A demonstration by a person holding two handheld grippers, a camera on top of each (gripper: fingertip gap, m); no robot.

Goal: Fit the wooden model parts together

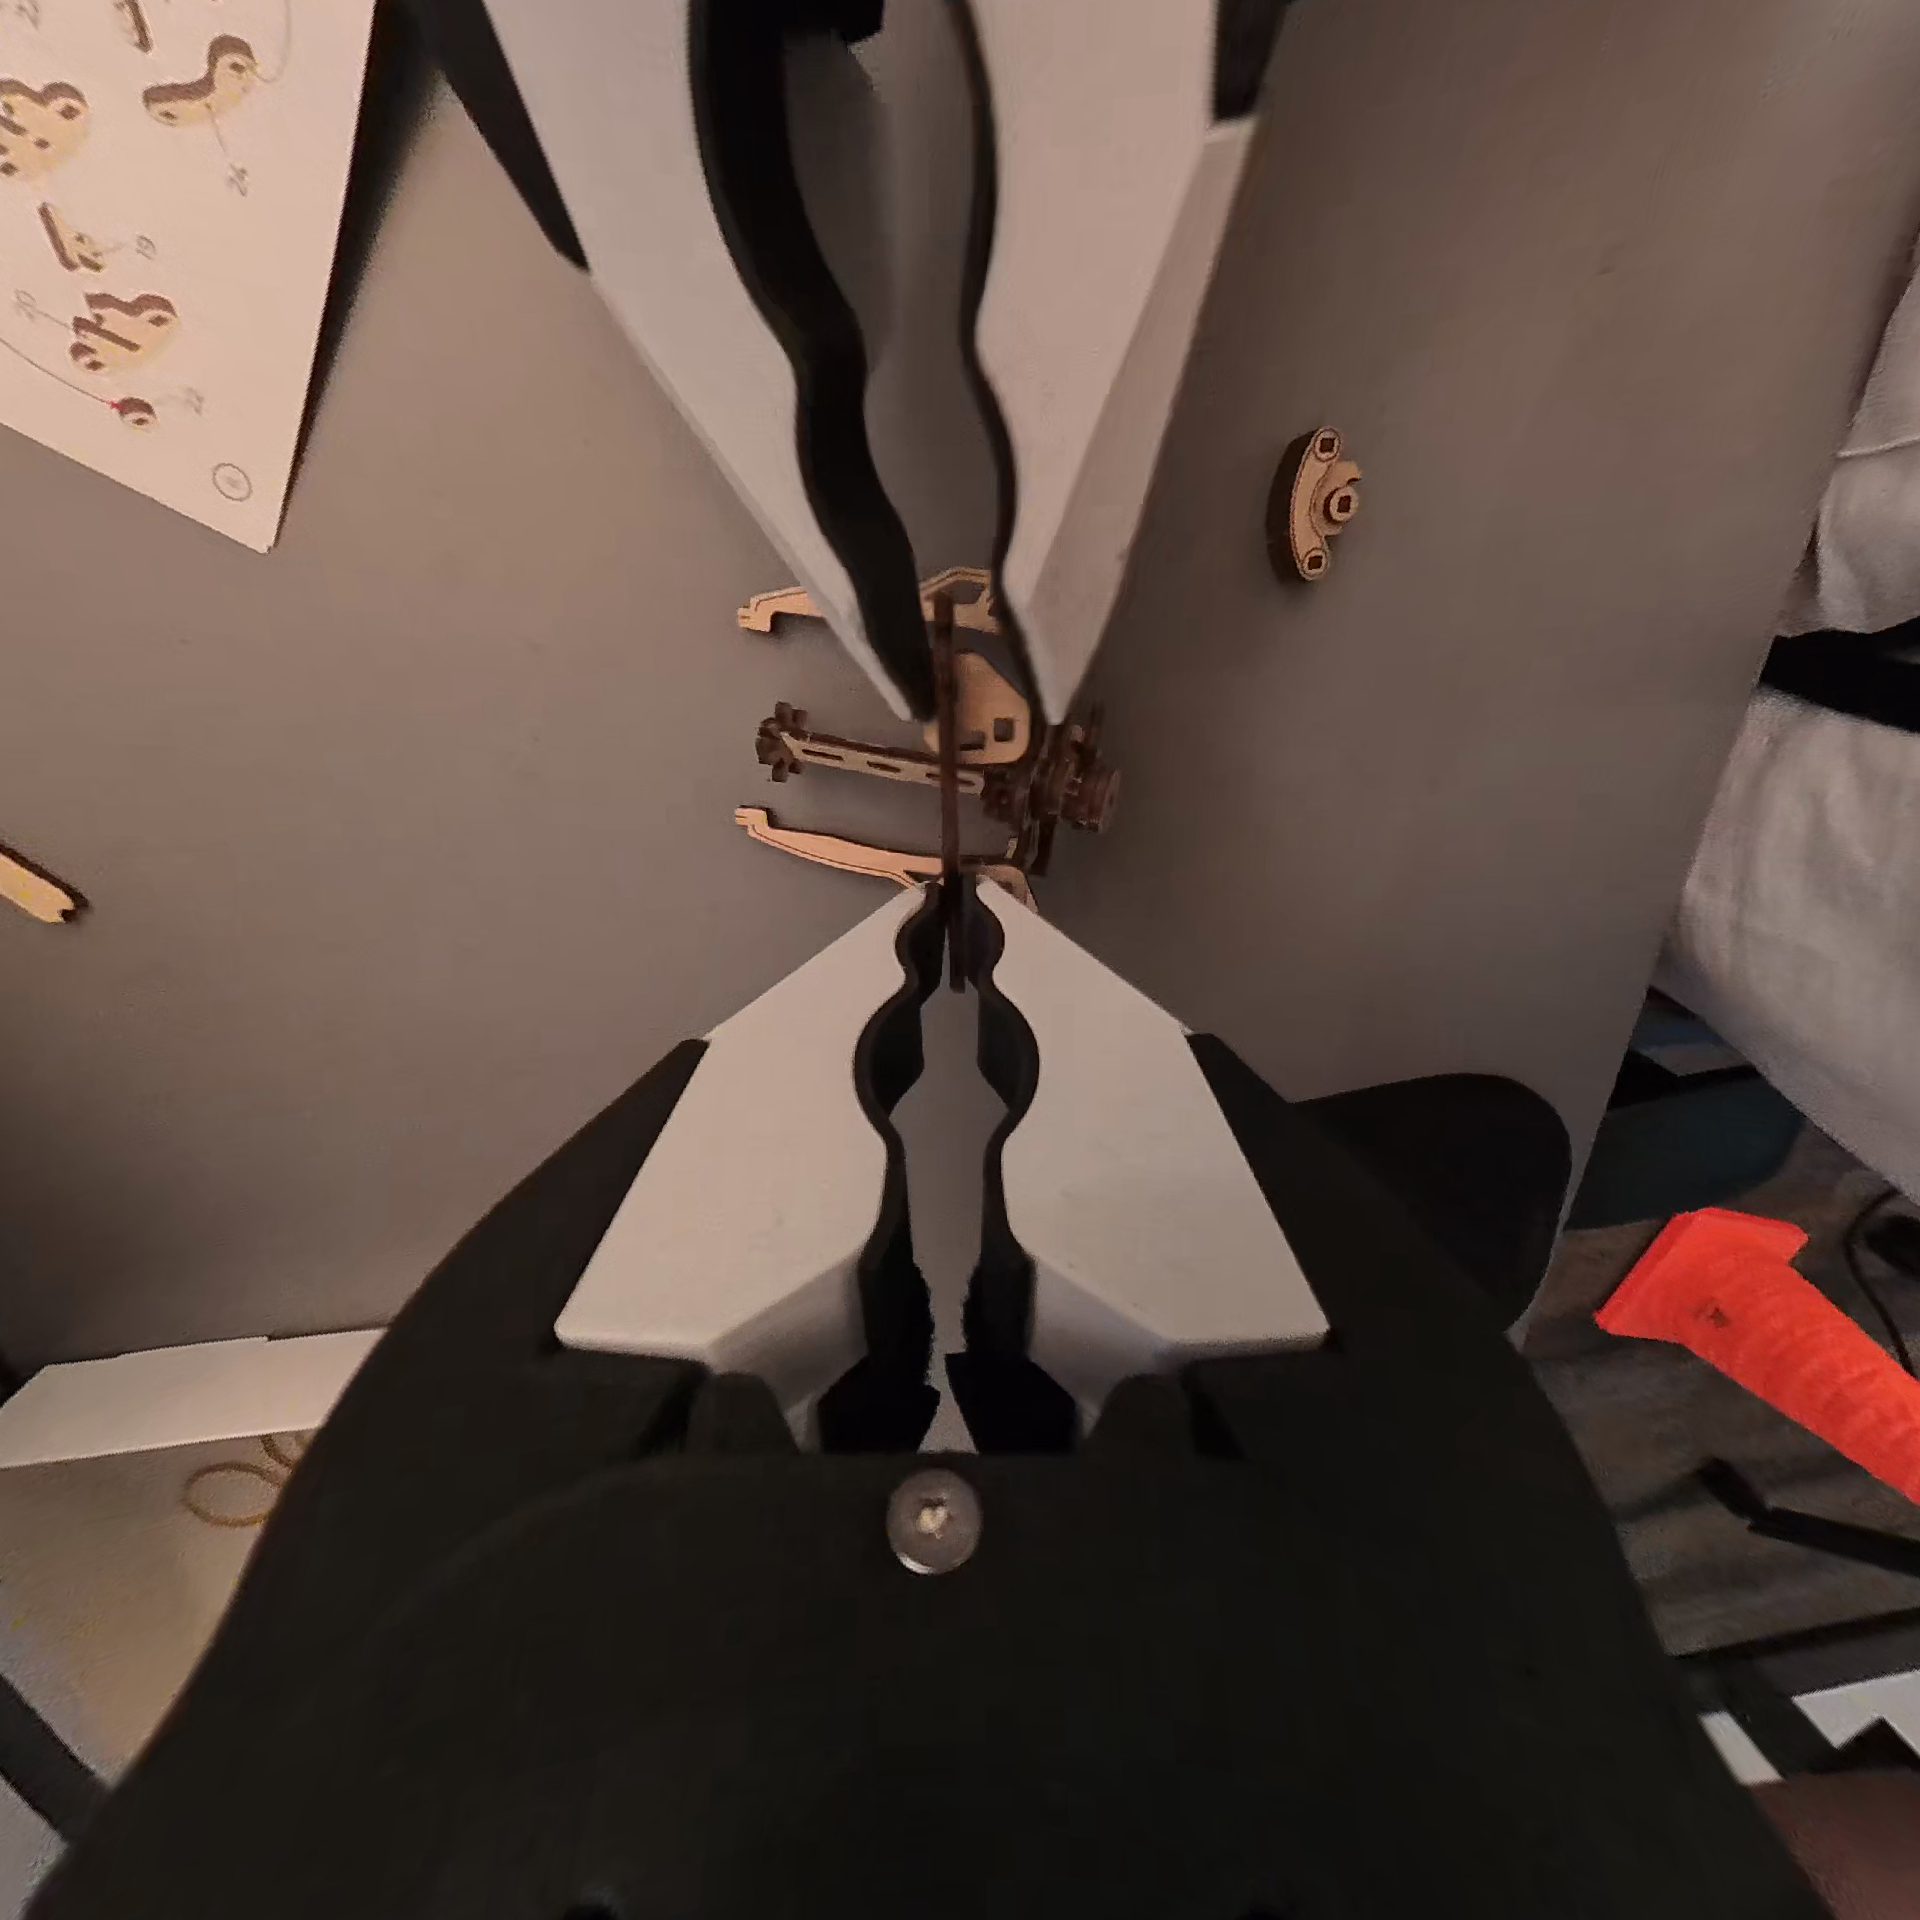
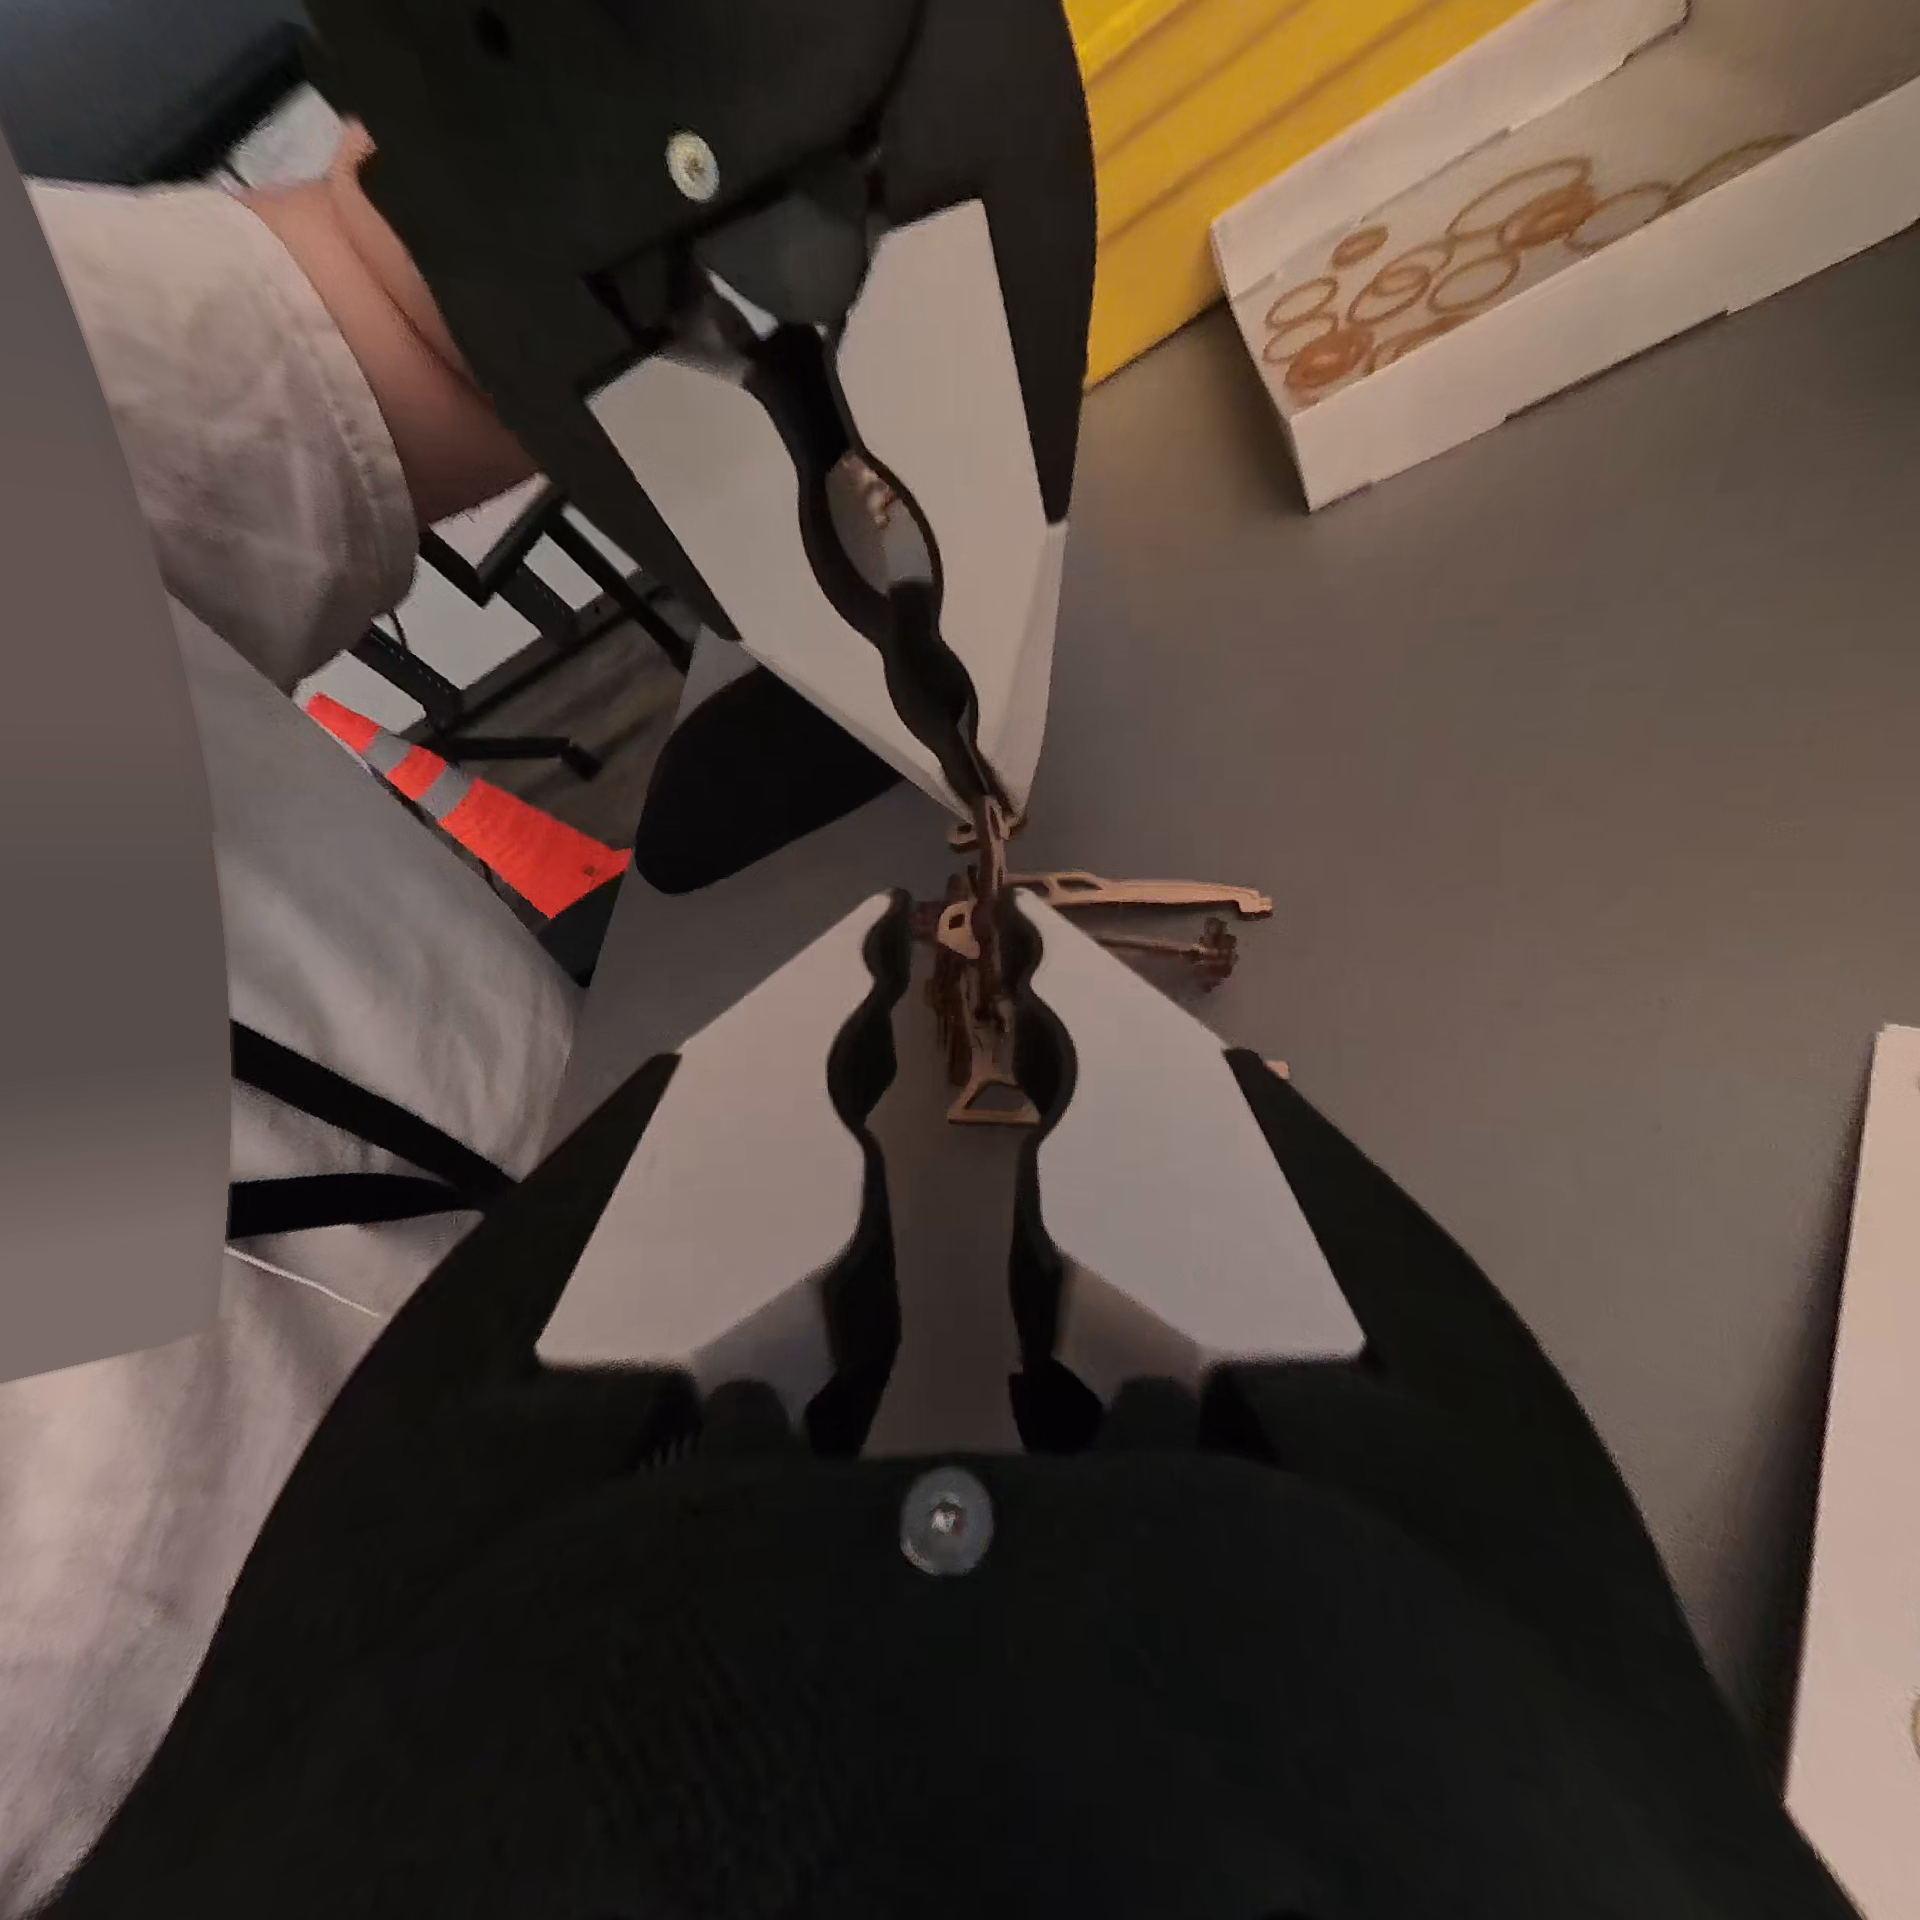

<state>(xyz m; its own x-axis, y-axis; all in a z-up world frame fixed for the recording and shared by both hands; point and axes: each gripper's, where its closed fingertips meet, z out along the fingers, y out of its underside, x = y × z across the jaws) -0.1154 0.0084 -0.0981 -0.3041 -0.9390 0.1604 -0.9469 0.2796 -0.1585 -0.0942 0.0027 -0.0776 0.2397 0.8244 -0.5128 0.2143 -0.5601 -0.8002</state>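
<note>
A thin, dark-edged flat wooden part (image 1: 950,790) was held edge-on above the grey table (image 1: 416,831), pinched from two sides. The left gripper (image 1: 952,914) was closed on the part's near end, its tips almost meeting around the strip. The right gripper (image 1: 971,707) was seen coming in from the opposite side, its fingers clamped on the partly built wooden model (image 1: 935,748) into which the flat part ran. In the right wrist view, the right gripper (image 2: 961,920) was closed around the model (image 2: 977,997), with the left gripper (image 2: 987,805) nipping the part just beyond.

A loose curved wooden piece (image 1: 1314,504) lay well apart toward the table's right edge. An instruction sheet (image 1: 156,239) lay by the far left corner. A white tray (image 2: 1558,343) of rubber bands (image 2: 1455,260) was seen near a yellow box (image 2: 1226,135).
</note>
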